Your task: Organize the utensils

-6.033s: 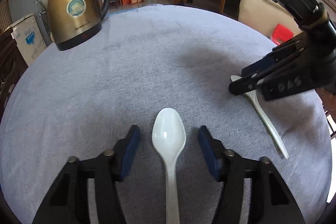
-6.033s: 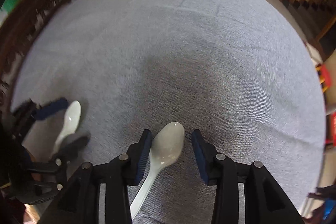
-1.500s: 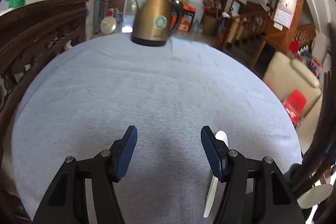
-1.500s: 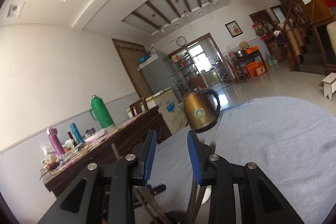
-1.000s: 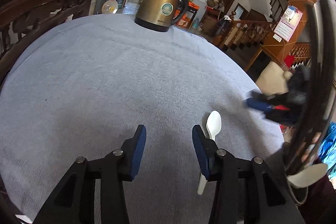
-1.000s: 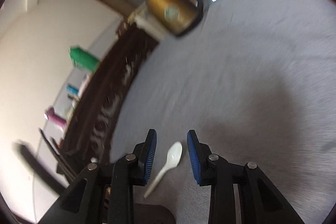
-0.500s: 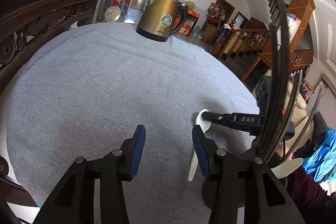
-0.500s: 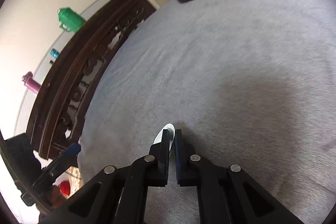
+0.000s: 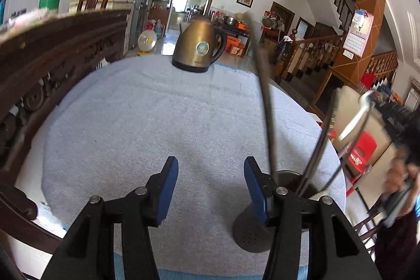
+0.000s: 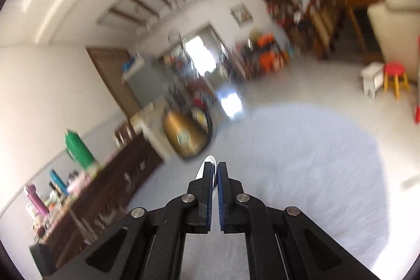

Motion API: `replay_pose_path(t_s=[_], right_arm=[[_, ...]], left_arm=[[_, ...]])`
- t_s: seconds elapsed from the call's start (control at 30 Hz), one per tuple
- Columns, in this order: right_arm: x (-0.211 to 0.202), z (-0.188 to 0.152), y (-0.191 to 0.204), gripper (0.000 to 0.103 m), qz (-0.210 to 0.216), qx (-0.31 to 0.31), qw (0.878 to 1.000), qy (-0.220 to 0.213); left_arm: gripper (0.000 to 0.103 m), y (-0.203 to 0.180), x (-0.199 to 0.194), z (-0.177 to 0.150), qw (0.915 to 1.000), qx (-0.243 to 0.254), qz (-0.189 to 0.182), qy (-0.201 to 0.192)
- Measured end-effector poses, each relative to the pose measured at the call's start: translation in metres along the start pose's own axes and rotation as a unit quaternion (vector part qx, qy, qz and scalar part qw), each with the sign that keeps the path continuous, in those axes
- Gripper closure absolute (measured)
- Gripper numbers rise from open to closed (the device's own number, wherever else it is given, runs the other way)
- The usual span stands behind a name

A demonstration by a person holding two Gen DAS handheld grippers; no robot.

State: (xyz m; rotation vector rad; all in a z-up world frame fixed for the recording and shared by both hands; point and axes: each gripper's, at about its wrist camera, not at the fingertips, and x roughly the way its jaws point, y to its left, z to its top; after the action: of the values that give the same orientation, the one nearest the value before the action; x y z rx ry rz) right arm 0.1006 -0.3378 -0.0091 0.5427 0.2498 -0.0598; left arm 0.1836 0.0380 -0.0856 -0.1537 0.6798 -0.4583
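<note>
The jaws of the right gripper [image 10: 213, 169] are clenched on a white spoon [image 10: 207, 162]; only the tip of its bowl shows above the blue pads, and a sliver of white between them. The jaws of the left gripper [image 9: 210, 188] are released, spread wide, with nothing between them.

The spoon is lifted off the bench [image 9: 157, 117] and carried in the air. The right wrist view is blurred by motion, so you cannot tell how the handle hangs below the pads.

The likely destination is the dark metal utensil holder [image 9: 252, 235] at the near right edge of the bench, just beside the left gripper's right pad [image 9: 256, 190]. Long utensil handles [image 9: 265, 85] already rise from it and lean outward.

To do this step well:
- Bring the spoon above the holder's open mouth before you lower it.
- Turn the wrist so that the handle points down and the bowl stays up.
- Pick a gap between the leaning handles; contact with them may deflect the spoon or tip the holder.
- Release the grip only once the handle is well inside the rim.
- Hold the left gripper clear of the descent path, or use it to steady the holder's base.

The brass kettle [image 9: 198, 46] stands at the far edge, well apart from the work.
</note>
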Motion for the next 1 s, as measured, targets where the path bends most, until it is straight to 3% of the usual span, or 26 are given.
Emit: replay_pose_path(t_s=[0.17, 0.3, 0.4, 0.6, 1.0], right_arm=[[-0.073, 0.027, 0.043, 0.099, 0.044, -0.043, 0.994, -0.095], [-0.085, 0.010, 0.105, 0.099, 0.058, -0.133, 0.983, -0.109], [-0.061, -0.017, 0.141, 0.099, 0.056, -0.180, 0.979, -0.082], [-0.024, -0.077, 0.176, 0.099, 0.032, -0.255, 0.966, -0.038], [0.003, -0.123, 0.167, 0.099, 0.030, -0.307, 0.950, 0.053]], left_arm=[[0.047, -0.023, -0.023, 0.003, 0.9984, 0.038, 0.039, -0.016], [0.046, -0.031, -0.036, 0.005, 0.9971, 0.048, 0.056, -0.019], [0.044, -0.039, -0.046, 0.003, 0.9959, 0.055, 0.068, -0.023], [0.044, -0.047, -0.054, 0.001, 0.9927, 0.074, 0.093, -0.022], [0.044, -0.045, -0.058, 0.000, 0.9908, 0.071, 0.114, -0.020]])
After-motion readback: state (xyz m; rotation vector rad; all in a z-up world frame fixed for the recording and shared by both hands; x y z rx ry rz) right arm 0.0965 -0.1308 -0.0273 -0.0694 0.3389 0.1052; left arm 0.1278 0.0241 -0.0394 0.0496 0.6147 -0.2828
